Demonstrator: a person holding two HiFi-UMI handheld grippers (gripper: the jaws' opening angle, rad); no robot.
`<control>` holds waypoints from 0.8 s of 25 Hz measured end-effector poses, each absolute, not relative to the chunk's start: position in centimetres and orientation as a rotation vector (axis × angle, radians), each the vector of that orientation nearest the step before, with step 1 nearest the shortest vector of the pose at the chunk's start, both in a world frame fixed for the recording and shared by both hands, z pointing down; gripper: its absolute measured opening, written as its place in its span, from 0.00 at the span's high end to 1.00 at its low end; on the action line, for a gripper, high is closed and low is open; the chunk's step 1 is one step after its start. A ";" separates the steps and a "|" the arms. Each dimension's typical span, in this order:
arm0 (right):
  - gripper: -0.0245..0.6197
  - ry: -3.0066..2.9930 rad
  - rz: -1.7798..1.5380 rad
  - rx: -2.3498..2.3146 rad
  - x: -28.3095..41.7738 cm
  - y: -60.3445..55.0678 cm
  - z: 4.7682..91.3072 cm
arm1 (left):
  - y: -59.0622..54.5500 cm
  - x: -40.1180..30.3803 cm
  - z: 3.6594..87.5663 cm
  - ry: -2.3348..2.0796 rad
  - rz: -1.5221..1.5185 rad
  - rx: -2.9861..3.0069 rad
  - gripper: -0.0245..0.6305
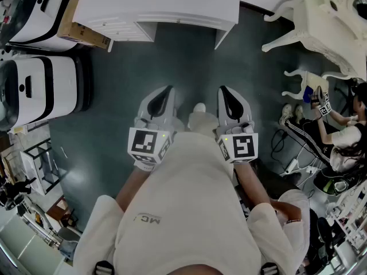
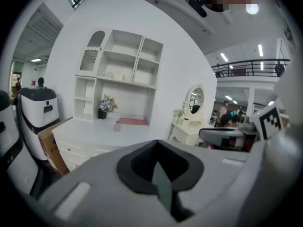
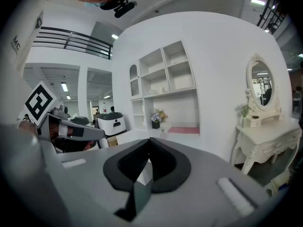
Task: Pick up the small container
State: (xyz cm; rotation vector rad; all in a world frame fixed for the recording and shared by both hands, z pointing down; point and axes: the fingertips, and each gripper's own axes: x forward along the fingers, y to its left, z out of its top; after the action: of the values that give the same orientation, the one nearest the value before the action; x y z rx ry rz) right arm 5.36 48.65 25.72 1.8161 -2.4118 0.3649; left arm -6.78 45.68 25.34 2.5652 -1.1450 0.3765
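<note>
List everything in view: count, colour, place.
small container: one, pale pink, on the desk top
desk: one, white, straight ahead
shelf unit: one, white, behind the desk top
flower pot: one, dark, under the shelves
mat: one, red, right of the container
dressing table: one, cream, right of the desk
cardboard box: one, brown, left of the desk
machines: two, white and black, far left
second person: one, white top, right edge
left gripper, right gripper: grey, shut, empty, side by side
</note>
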 end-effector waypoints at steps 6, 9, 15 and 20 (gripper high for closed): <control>0.96 -2.417 0.326 1.805 3.5 49.3 25.3 | 47.0 -8.2 24.8 -1.131 0.358 2.589 0.96; 0.96 -2.423 0.348 1.821 3.8 49.7 25.1 | 47.5 -8.2 24.5 -1.129 0.361 2.592 0.96; 0.96 -2.514 0.413 1.858 5.6 49.2 24.3 | 46.9 -7.0 24.5 -1.150 0.363 2.594 0.96; 0.96 -2.522 0.413 1.849 7.5 48.8 25.0 | 46.6 -4.8 25.4 -1.160 0.384 2.591 0.96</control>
State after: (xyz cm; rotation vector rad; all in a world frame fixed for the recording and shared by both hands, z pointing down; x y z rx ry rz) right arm 7.55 48.80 25.03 1.8485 -2.5216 0.4130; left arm -4.78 46.55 25.37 2.5907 -1.1603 0.3844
